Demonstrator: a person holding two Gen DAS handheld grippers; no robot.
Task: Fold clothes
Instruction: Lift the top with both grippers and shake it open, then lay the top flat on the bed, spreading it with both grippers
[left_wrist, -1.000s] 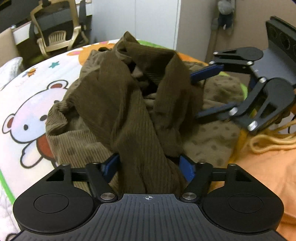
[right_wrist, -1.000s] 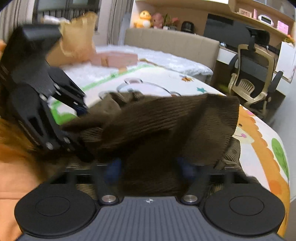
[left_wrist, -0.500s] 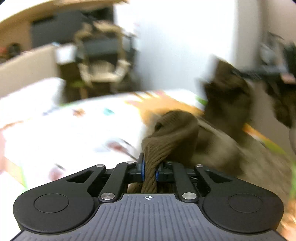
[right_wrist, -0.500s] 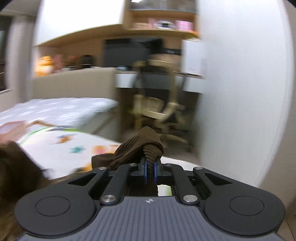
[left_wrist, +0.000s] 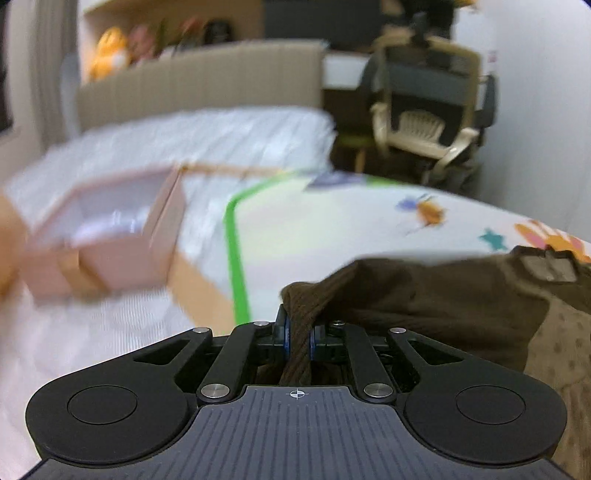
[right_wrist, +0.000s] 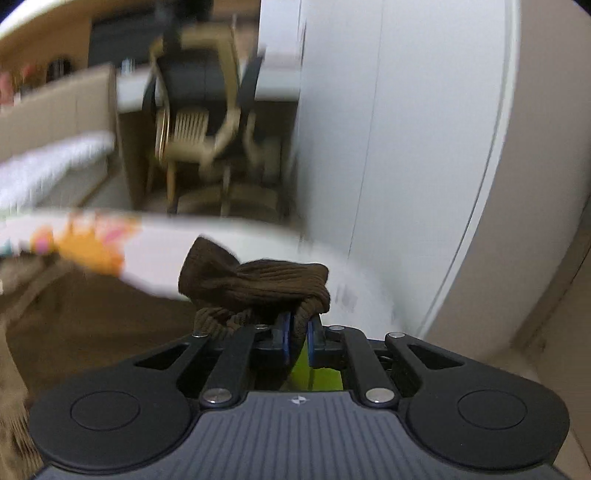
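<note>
Gripping a bunched end of the brown ribbed garment (left_wrist: 424, 295) in each tool, the person spreads it over the cartoon-print bed cover (left_wrist: 332, 229), probably to pull it flat before any fold. The left gripper (left_wrist: 298, 334) is clenched on a twist of cloth, the rest trailing toward the cover's right edge. The right gripper (right_wrist: 297, 341) pinches another wad near the cover's far edge by the white wardrobe (right_wrist: 406, 147), its jaws easing apart slightly with fabric between them. A second ago the garment lay heaped mid-cover with both grippers open around it; now they face apart. A pink box (left_wrist: 107, 236) sits toward the left.
</note>
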